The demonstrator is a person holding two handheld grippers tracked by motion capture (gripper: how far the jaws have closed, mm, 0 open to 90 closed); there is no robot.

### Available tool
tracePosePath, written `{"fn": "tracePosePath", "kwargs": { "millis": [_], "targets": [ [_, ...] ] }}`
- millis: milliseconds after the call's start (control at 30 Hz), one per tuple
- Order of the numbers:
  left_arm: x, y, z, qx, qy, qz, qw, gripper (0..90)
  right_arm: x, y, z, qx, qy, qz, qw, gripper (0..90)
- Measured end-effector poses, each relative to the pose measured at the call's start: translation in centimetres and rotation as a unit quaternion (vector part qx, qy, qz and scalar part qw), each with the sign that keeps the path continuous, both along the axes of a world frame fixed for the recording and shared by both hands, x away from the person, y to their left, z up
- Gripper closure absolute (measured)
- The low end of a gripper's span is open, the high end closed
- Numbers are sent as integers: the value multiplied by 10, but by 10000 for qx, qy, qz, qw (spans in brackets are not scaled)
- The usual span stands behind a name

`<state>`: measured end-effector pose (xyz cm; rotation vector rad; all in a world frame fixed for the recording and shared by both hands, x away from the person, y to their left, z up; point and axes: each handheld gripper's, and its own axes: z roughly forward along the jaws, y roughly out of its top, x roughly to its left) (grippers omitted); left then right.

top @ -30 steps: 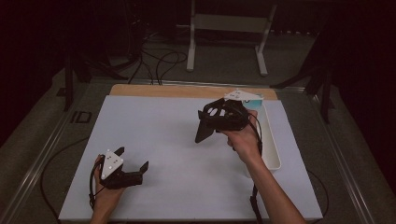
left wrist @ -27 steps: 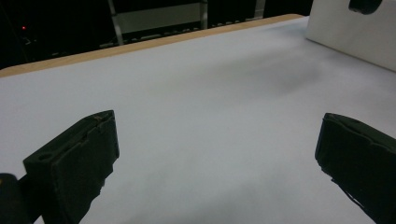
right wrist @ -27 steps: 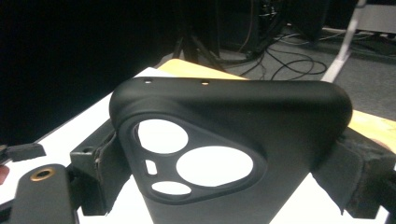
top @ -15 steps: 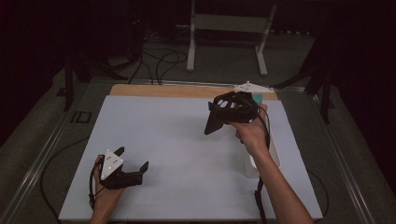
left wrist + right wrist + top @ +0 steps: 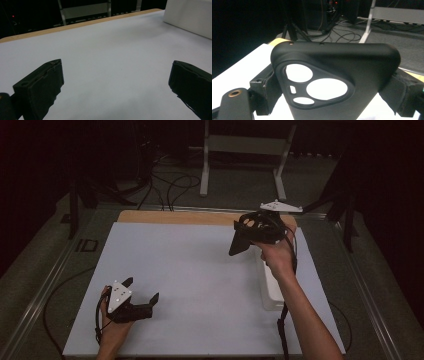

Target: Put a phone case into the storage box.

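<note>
**Black phone case held up over a white tabletop**

Matte black and rubbery, the phone case (image 5: 337,82) sits clamped between the jaws of the right gripper (image 5: 252,237), its camera cut-outs facing that gripper's own camera and its top edge pointing away from the hand. In the high view the case (image 5: 239,244) hangs as a dark wedge below and to the left of the right gripper's body, lifted clear of the surface. Just under the right hand (image 5: 276,260), on its outer side, lies a white tray (image 5: 271,287) whose long edge runs along the forearm.

The left gripper (image 5: 141,296) rests low on the table near the person's edge, well apart from the right one. Its jaws stand wide with nothing between them (the left gripper view shows bare tabletop in the gap), and the white tray (image 5: 190,17) appears far ahead and to the right of them.

The table (image 5: 190,265) is covered in a plain white sheet, with a strip of pale wood (image 5: 170,216) showing beyond the right gripper at the far edge. Past that the room is dark: a grey floor, loose black cables (image 5: 165,185) and a white metal stand (image 5: 245,150) behind the raised gripper.
</note>
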<state>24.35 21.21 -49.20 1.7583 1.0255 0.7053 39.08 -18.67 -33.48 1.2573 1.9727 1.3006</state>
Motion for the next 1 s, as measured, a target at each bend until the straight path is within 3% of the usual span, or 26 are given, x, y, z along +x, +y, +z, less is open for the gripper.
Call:
{"fn": "tracePosePath", "kwargs": {
  "millis": [1000],
  "targets": [
    [0, -1, 0, 5, -22, -14, 10000, 1, 18, -43, 5, -311, -50, -719, 9969, 136]
  ]
}}
